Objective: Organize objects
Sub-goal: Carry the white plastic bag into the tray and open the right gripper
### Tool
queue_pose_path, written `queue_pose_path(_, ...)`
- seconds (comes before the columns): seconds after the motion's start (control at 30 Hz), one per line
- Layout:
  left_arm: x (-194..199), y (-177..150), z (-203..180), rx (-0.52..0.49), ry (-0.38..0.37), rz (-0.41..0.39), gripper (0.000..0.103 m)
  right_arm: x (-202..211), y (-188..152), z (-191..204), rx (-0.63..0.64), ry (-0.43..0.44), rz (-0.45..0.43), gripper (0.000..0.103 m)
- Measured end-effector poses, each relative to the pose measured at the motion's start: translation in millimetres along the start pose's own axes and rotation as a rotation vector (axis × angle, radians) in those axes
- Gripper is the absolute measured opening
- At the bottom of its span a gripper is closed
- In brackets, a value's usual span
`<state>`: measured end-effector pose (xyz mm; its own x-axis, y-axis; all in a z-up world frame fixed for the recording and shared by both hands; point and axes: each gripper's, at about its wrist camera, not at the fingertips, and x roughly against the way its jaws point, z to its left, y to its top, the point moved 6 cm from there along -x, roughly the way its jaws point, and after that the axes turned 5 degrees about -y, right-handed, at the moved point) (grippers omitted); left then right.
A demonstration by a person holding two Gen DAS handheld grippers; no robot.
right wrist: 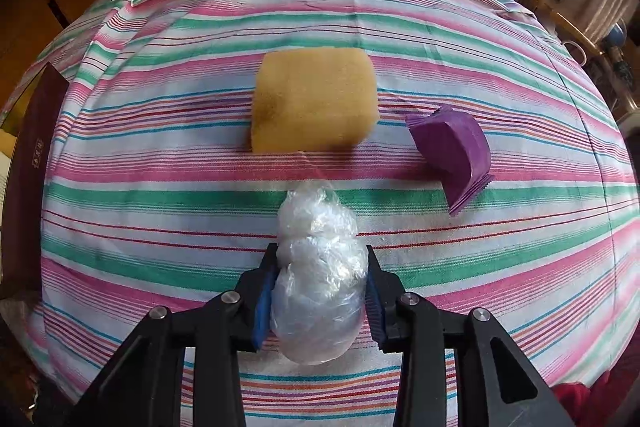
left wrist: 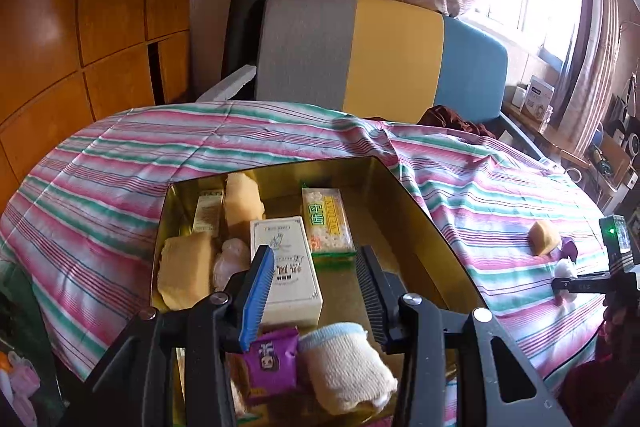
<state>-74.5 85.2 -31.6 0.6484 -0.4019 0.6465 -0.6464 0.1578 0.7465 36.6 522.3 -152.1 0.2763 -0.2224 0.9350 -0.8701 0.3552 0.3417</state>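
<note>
While clamped on a crumpled plastic bundle (right wrist: 318, 279), right gripper (right wrist: 318, 291) hides the bundle's lower sides behind its pads; bundle's bottom end hangs over striped cloth (right wrist: 160, 155). Sponge (right wrist: 314, 103) at 12 o'clock from the bundle, apart from it, open cloth between. Purple napkin stack (right wrist: 450, 157) at 2 o'clock, well apart from the sponge. Dark box wall (right wrist: 36, 155) cut off at 9 o'clock edge. Left gripper (left wrist: 316, 275) hovering over gold tin (left wrist: 404, 195), jaws partly apart, nothing between the pads. Inside the tin: white box (left wrist: 288, 267), green-edged packet (left wrist: 328, 223), yellow sponges (left wrist: 184, 271), purple packet (left wrist: 272, 363) and rolled towel (left wrist: 348, 367), the last two partly hidden by gripper arms. Tin's near rim out of sight below. Bare floor of tin at 3 o'clock of the white box. Print on packets too small to read. Cloth falling away at far edge toward a chair back (left wrist: 380, 55).
</note>
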Motion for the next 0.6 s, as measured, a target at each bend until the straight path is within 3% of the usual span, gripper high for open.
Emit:
queue_pose_path(0.13, 2, -6, 7, 0.016, -0.002, 0.007, 0.043, 9, 0, 5, -0.026, 0.026, 0.005, 0.036)
queue_pose_path(0.27, 3, -12, 17, 0.04, 0.007, 0.013, 0.043, 31, 8, 38, 0.009, 0.082, -0.04, 0.036)
queue_pose_path(0.6, 16, -27, 60, 0.134, 0.054, 0.016, 0.043, 112, 37, 208, 0.215, 0.345, -0.191, 0.036)
